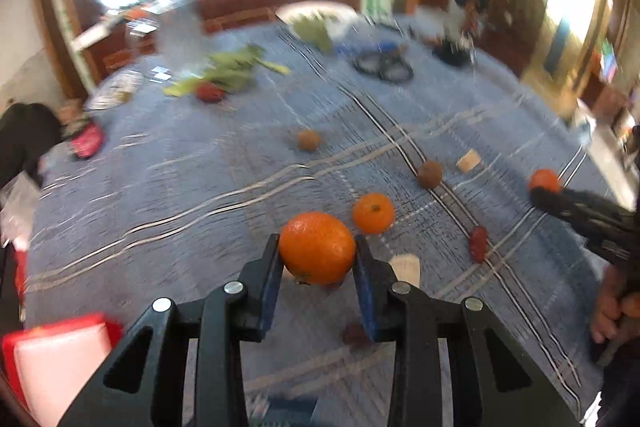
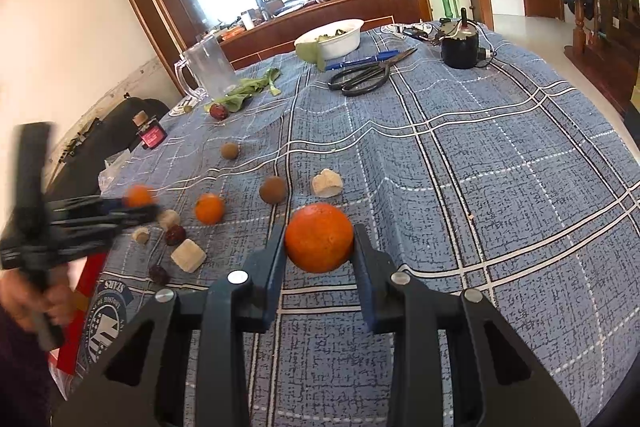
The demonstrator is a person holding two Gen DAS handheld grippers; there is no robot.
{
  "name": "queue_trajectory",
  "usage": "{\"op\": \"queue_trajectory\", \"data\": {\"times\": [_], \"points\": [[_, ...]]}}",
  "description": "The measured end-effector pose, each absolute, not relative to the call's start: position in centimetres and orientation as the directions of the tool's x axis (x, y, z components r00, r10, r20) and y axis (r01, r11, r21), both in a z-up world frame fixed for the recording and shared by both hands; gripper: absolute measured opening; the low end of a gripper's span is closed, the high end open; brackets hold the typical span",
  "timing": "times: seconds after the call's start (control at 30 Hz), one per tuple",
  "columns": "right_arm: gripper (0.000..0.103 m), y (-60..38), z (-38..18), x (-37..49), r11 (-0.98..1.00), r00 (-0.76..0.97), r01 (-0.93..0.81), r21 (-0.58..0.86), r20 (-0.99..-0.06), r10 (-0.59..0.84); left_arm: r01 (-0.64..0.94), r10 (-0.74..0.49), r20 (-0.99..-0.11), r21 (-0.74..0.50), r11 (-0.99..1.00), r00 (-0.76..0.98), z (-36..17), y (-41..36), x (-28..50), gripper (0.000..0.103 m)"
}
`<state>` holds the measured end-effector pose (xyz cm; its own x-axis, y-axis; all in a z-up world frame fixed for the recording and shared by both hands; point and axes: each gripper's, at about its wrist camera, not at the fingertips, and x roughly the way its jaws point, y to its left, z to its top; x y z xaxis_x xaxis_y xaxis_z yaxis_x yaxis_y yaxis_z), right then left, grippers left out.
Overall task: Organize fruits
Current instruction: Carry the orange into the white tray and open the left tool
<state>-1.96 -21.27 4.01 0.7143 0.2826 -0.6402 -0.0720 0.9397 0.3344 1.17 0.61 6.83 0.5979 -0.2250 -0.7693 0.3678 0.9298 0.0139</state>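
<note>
left wrist view: left gripper (image 1: 316,255) pinches an orange (image 1: 317,247) between its blue pads, the fruit seated at the fingertips, above the checked tablecloth (image 1: 160,195). a loose orange (image 1: 373,213) lies just beyond.

right wrist view: right gripper (image 2: 319,247) clamps a second orange (image 2: 319,238) at its fingertips, clear of the cloth. white bowl (image 2: 340,37) stands well apart at the far edge.

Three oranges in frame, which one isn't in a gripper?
The smaller orange lying free on the checked cloth, beside a brown round fruit. The other two are clamped: one in the left gripper, one in the right gripper.
</note>
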Motion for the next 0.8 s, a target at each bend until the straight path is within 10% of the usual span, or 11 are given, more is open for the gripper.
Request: {"op": "queue_trajectory", "data": {"times": [0.47, 0.8], "points": [[0.033, -19.3, 4.2, -2.2, 0.979, 0.751, -0.071, 0.194, -0.635, 0.18, -0.026, 0.025, -0.688, 0.009, 1.0, 0.725, 8.8, 15.7, -12.4, 0.034], [0.034, -5.4, 7.5, -4.4, 0.882, 0.642, -0.395, 0.255, -0.61, 0.464, -0.154, 0.089, -0.721, -0.025, 0.988, 0.687, 6.2, 21.1, -14.7, 0.034]]}}
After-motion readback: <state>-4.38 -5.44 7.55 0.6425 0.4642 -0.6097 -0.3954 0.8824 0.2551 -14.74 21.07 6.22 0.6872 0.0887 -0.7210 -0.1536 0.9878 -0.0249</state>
